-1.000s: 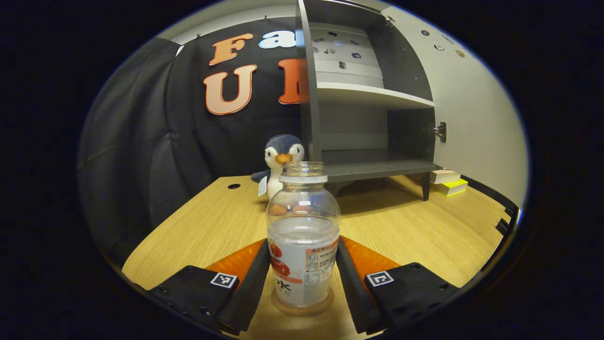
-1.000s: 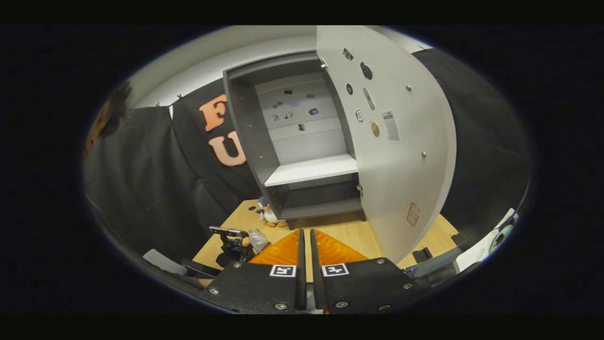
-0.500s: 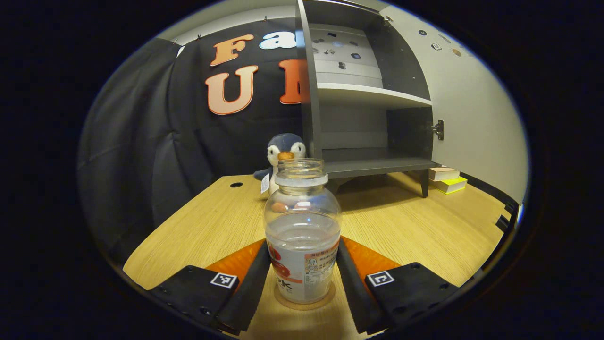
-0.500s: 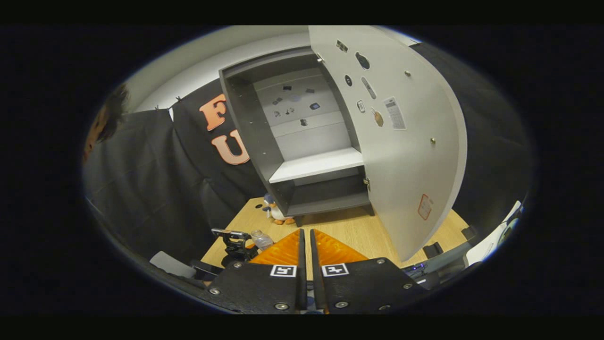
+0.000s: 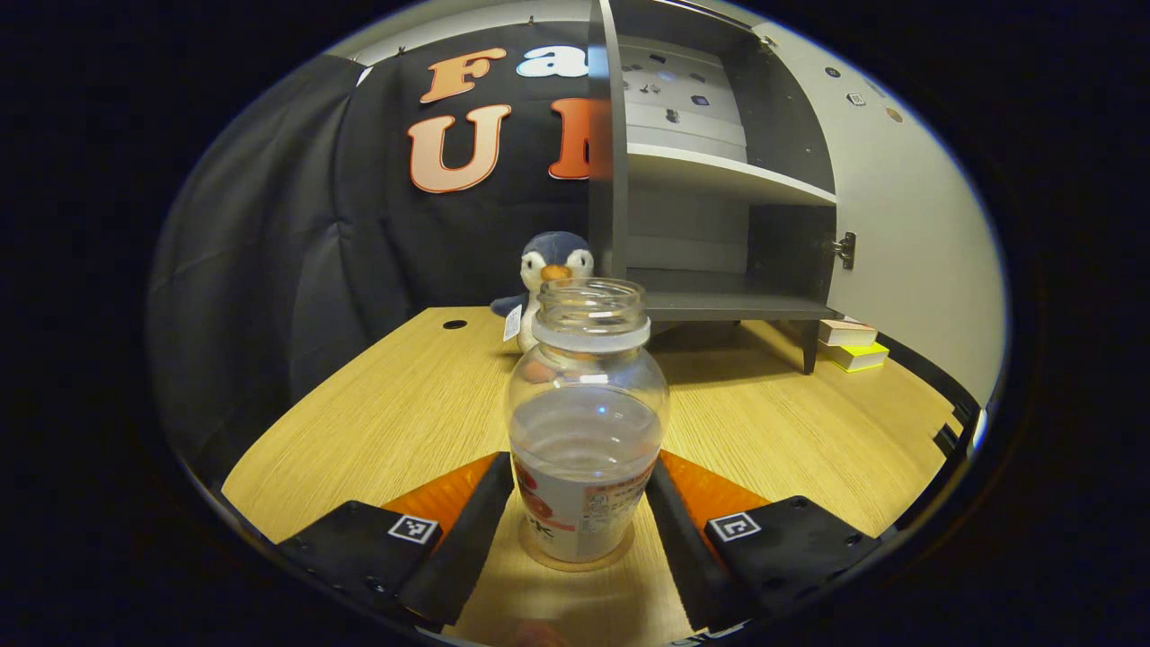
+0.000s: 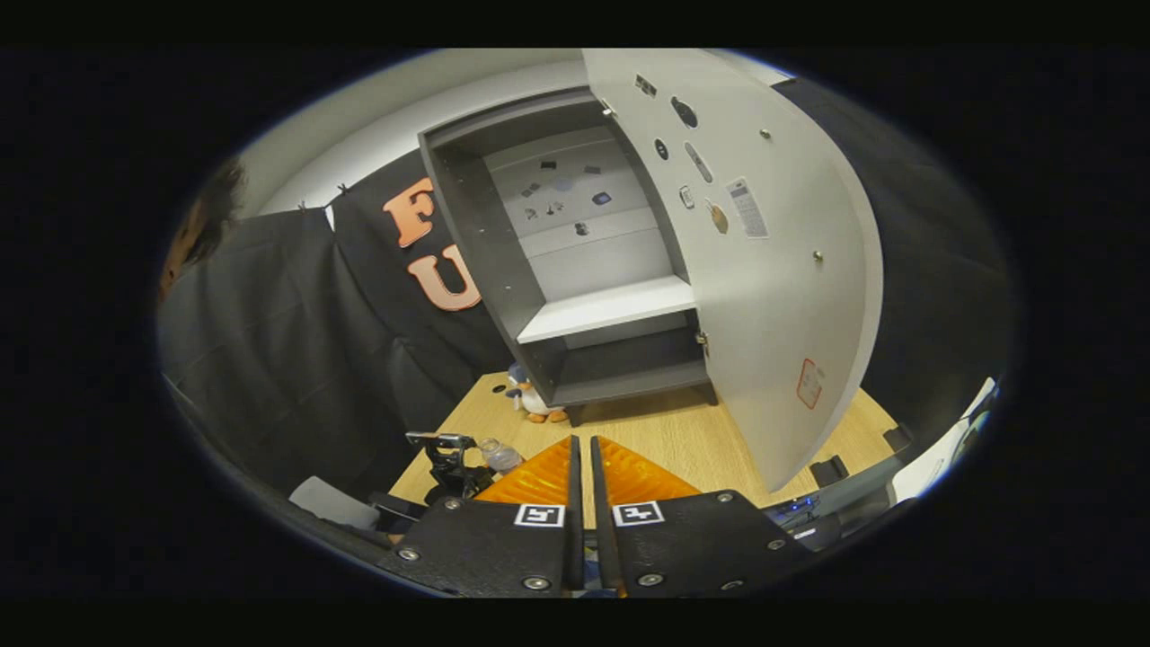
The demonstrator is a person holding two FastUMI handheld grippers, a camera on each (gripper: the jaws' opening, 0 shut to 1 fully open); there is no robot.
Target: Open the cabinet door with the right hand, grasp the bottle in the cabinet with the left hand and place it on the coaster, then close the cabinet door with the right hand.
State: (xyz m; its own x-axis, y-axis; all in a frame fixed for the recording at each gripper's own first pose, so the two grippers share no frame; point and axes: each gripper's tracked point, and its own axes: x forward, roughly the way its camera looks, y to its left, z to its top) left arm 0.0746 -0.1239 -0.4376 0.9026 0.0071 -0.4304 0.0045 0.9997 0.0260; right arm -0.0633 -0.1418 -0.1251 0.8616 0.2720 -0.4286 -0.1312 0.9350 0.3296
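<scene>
Left gripper view: 1 clear uncapped plastic bottle w/ red-and-white label (image 5: 584, 422), upright, long axis vertical, open mouth up, standing on 1 round cork coaster (image 5: 575, 559) on light wood-grain table (image 5: 377, 422). Left gripper (image 5: 575, 530) w/ 2 fingers (image 5: 467, 530) flanking bottle's lower body, one each side, right at label; cannot tell if pressing or just off. Behind bottle: 1 small plush penguin, dark blue w/ white face & orange beak (image 5: 550, 270), beside 1 dark grey cabinet w/ white shelf (image 5: 719, 180); 2 compartments seen, both bare. 1 pale grey cabinet door (image 5: 907, 234) swung open at right, hinge visible. 2 stacked blocks, white over yellow (image 5: 852, 346), on table past cabinet foot. Right gripper view: from higher & farther back; right gripper (image 6: 582, 485) w/ fingers drawn together, thin slit between, nothing held, well apart from door (image 6: 782, 270). Adds door's inner face w/ several small stickers, cabinet's top, person's dark sleeve (image 6: 269, 359) at left, left gripper (image 6: 445, 458) low w/ bottle (image 6: 499, 456) tiny beside it. Coaster too small to make out here.
</scene>
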